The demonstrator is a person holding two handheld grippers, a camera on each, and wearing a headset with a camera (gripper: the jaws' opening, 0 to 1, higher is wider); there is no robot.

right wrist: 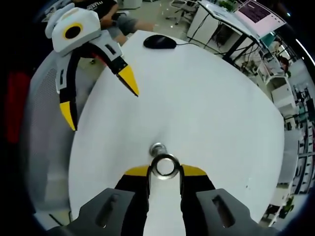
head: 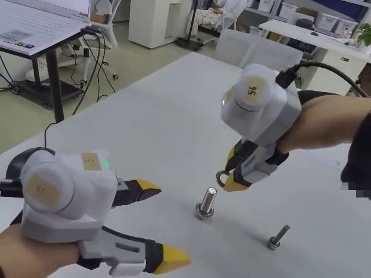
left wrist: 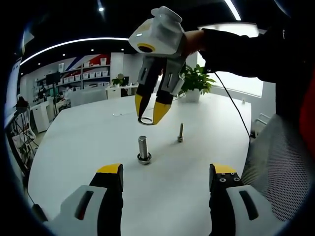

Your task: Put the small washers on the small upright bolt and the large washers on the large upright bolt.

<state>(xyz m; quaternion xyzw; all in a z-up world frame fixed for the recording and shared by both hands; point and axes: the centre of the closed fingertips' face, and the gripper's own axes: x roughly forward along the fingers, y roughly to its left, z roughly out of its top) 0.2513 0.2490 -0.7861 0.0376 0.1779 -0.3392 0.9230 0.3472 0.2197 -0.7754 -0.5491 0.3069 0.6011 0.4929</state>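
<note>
The right gripper (head: 229,179) pinches a washer (head: 221,177) just above the large bolt (head: 206,202) — released tilted or off-centre, it could clip the bolt's tip and roll away. The left gripper (head: 165,223), jaws spread and empty, hangs nearby.

The right tool (right wrist: 165,170) pinches a large washer (right wrist: 175,165), the large bolt (right wrist: 157,148) just beyond it.

Open office, laptop (head: 32,23), storage bins (head: 326,21)
</note>
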